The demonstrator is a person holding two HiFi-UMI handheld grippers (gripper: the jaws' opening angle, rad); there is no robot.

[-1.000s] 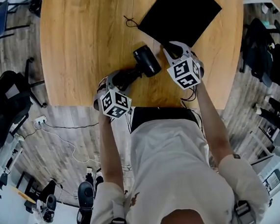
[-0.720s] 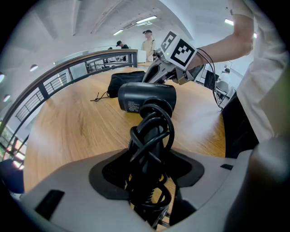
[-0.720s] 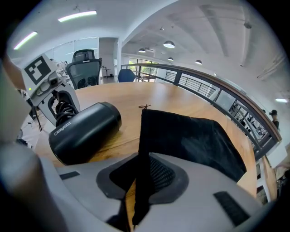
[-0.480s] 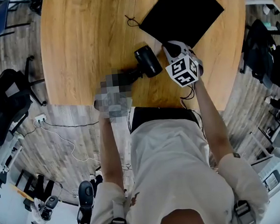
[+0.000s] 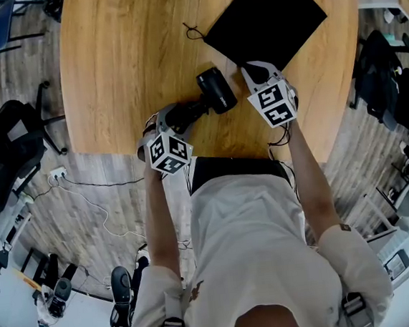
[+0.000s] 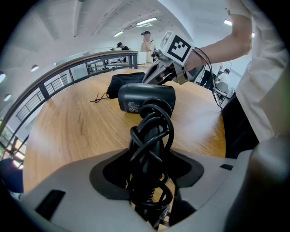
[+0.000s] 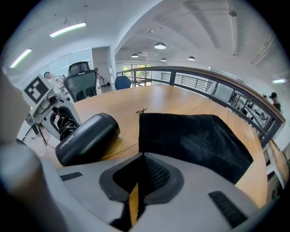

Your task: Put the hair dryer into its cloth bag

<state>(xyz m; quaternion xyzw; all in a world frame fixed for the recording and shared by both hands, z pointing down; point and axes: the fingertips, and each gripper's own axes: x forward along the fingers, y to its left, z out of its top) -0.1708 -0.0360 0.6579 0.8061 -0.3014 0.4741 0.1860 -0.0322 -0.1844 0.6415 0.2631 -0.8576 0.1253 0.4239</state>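
Note:
A black hair dryer (image 5: 215, 90) lies on the round wooden table (image 5: 122, 52), its cord wound round the handle. My left gripper (image 5: 170, 119) is shut on that wrapped handle (image 6: 152, 136), its jaws closing a little tighter. The barrel (image 6: 147, 97) points away from it toward the bag. The black cloth bag (image 5: 266, 17) lies flat beyond, with its drawstring (image 5: 190, 31) at the left corner. My right gripper (image 5: 253, 68) is at the bag's near corner, its jaws closing on the cloth edge (image 7: 141, 147). The dryer's barrel (image 7: 88, 136) lies just left of it.
The table's near edge runs right under both grippers, against the person's body. Office chairs (image 5: 9, 149) and cables (image 5: 84, 189) sit on the floor to the left. More furniture (image 5: 391, 84) stands to the right. A railing (image 7: 204, 77) runs behind the table.
The right gripper's jaws have closed together at the bag's near corner, and its cube rolled slightly. The left gripper and the hair dryer have stayed where they were.

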